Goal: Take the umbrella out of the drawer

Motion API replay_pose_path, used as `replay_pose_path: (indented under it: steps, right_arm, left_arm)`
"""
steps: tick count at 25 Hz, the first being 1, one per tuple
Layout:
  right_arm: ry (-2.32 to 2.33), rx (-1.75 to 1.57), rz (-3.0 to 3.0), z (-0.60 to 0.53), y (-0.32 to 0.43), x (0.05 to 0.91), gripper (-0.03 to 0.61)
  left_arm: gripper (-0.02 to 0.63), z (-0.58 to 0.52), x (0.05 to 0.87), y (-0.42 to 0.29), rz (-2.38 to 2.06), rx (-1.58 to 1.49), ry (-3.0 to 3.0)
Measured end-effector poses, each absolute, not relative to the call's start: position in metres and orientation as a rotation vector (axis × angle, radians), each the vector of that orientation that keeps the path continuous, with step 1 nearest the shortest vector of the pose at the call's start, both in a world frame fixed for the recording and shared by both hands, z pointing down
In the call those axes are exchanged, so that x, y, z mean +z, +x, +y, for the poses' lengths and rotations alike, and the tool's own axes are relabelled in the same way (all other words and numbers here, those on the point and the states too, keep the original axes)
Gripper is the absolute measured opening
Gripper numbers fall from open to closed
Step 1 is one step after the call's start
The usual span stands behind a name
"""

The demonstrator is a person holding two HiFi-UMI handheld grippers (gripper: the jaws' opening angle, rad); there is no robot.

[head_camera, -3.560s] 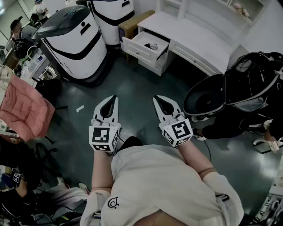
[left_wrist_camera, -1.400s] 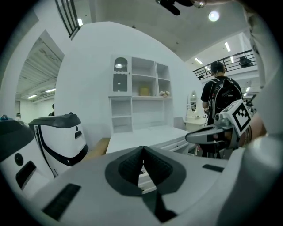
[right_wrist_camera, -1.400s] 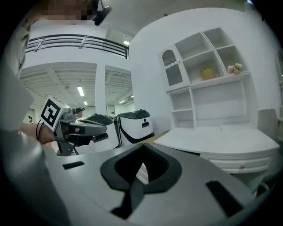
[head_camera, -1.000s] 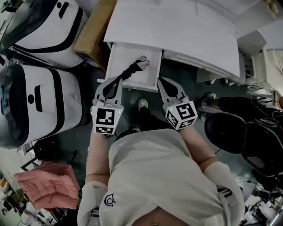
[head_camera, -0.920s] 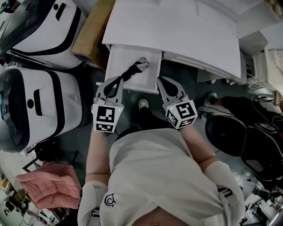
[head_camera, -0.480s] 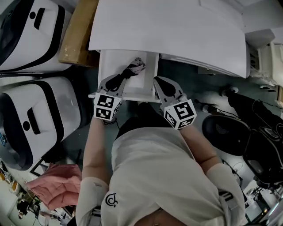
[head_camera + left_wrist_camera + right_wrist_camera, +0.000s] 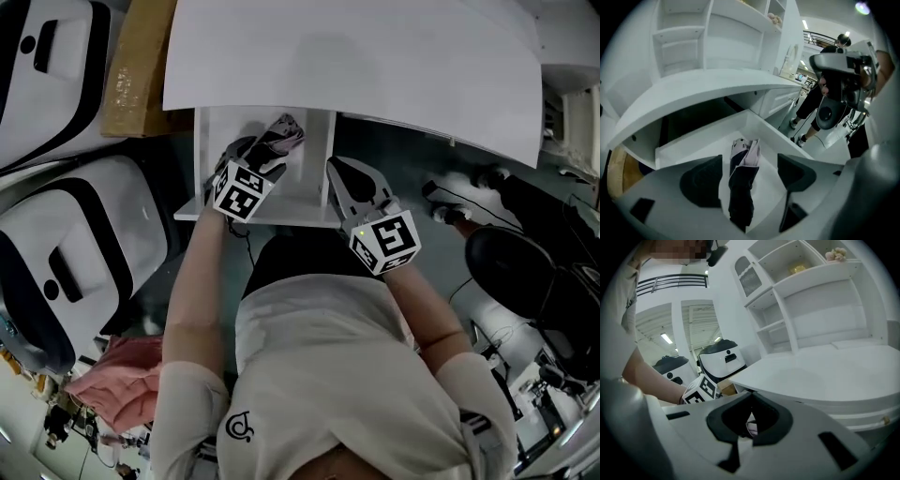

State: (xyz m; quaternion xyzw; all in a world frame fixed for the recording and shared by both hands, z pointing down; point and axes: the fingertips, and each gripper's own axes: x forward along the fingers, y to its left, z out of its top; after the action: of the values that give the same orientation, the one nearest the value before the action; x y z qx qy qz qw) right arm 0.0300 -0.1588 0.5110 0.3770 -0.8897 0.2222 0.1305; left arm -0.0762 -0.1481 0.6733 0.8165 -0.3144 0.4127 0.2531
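Observation:
A folded black umbrella (image 7: 278, 139) with a pale lilac end lies lengthwise in the open white drawer (image 7: 201, 161) under the desk top. My left gripper (image 7: 242, 156) dips steeply into the drawer, and its jaws are opening. In the left gripper view the umbrella (image 7: 742, 180) lies between the spread fingers (image 7: 701, 182) with gaps on both sides, untouched. My right gripper (image 7: 339, 171) hovers at the drawer's right front corner, shut and empty. In the right gripper view its tips (image 7: 750, 399) meet, and a scrap of the umbrella (image 7: 751, 428) shows through the gap below them.
The white desk top (image 7: 356, 56) overhangs the back of the drawer. White robot bodies (image 7: 66, 234) and a cardboard box (image 7: 131, 75) stand to the left. A black chair (image 7: 525, 272) is on the right and a pink cloth (image 7: 122, 375) lies at lower left.
My left gripper has dropped into the drawer, tilted down and spread its jaws round the umbrella. The right gripper has come forward to the drawer's front. The view has closed in on the drawer.

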Motion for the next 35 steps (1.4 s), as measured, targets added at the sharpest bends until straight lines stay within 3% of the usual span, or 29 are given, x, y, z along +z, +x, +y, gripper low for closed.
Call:
replay_pose_path:
  steps: [8, 19, 21, 22, 35]
  right_arm:
    - [1.111, 0.663, -2.542, -0.172, 0.034, 0.54, 0.006]
    - [1.185, 0.734, -2.518, -0.181, 0.032, 0.562, 0.006]
    - [1.209, 0.742, -2.508, -0.182, 0.035, 0.563, 0.006]
    - [1.224, 0.748, -2.502, -0.182, 0.037, 0.563, 0.006]
    - [1.388, 0.742, -2.393, -0.172, 0.056, 0.56, 0.006]
  left_arm:
    - [0.397, -0.163, 0.745, -0.076, -0.735, 1.283, 2.088]
    - [0.394, -0.163, 0.791, -0.065, -0.722, 1.313, 2.035]
    - [0.364, -0.168, 0.795, -0.069, -0.786, 1.314, 2.032]
    - [0.315, -0.17, 0.795, -0.071, -0.817, 1.32, 2.037]
    - [0.225, -0.167, 0.783, -0.073, -0.783, 1.324, 2.077]
